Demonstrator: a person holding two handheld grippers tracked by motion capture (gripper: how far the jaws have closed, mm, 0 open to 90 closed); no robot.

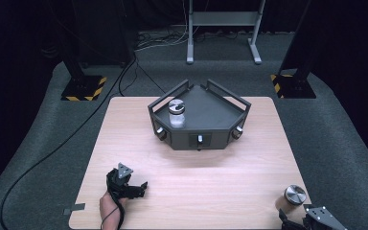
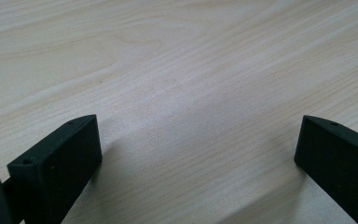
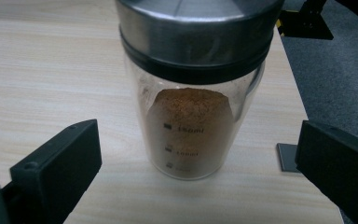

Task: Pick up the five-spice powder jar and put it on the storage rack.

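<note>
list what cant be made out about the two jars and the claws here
- Brown-powder jar: lid top cut off by the right gripper view's upper edge; lowest scale mark blurred.
- Right claw: mostly cut off by the high view's bottom edge.
- White-filled jar on the grey tray: too small to identify contents.
- Left claw: open, nothing between.

Two lidded jars (image 1: 177,114) (image 1: 294,197), one dark tray (image 1: 211,108), two tools (image 1: 136,187) (image 1: 292,221).

Jar (image 3: 193,107): clear glass, brown powder filling roughly the lower half, printed volume marks, silver metal lid with black band, closed. Stands upright on the desk (image 1: 196,182), near its front right corner.
</note>
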